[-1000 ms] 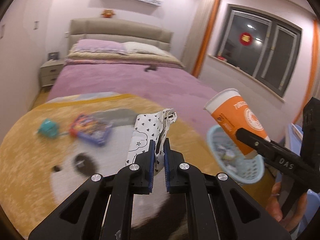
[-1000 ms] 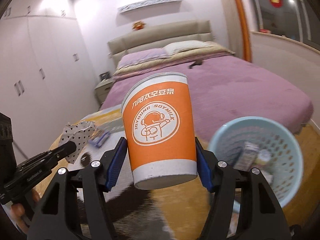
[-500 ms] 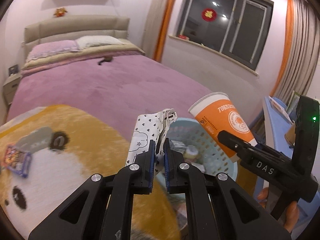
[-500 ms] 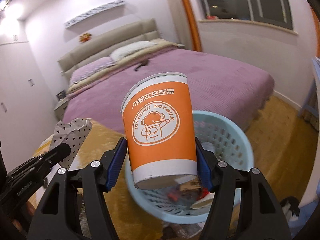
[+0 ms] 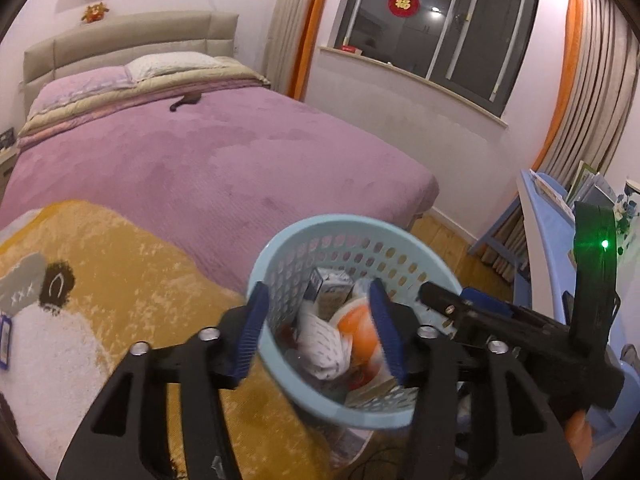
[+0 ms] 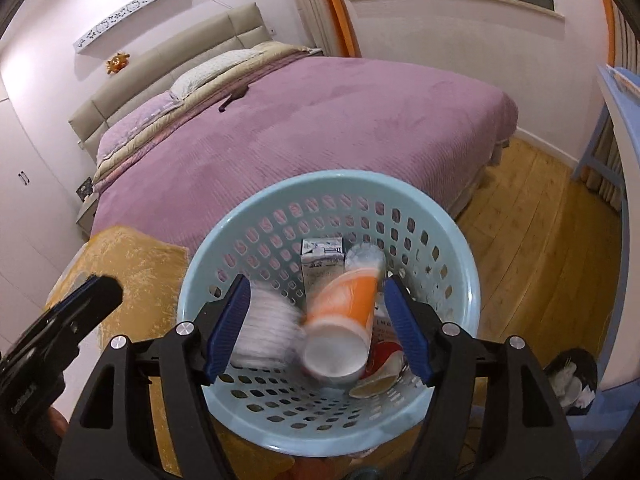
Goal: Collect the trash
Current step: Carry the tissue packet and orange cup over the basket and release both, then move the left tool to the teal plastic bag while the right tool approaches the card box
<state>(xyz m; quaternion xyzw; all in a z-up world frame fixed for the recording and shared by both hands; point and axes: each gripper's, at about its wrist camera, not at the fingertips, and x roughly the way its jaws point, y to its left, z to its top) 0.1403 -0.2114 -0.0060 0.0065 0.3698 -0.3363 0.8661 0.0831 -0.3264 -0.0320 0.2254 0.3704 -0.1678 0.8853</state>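
**Where things lie around your basket**

The basket (image 6: 328,196) stands on the floor (image 6: 540,248) at the foot of the bed (image 6: 320,128), beside the rug (image 5: 132,280), which lies to its left. In the basket you have the cup (image 6: 344,304) on its side, the paper wrapper (image 6: 264,328) to its left, and a carton (image 6: 322,260) behind them against the far wall. Your left gripper (image 5: 316,330) and right gripper (image 6: 316,326) are both over the basket. A desk (image 5: 532,216) stands to the right.

A round red sign (image 5: 401,1) on the window (image 5: 440,28) above the bed (image 5: 224,152) bears the character "福".
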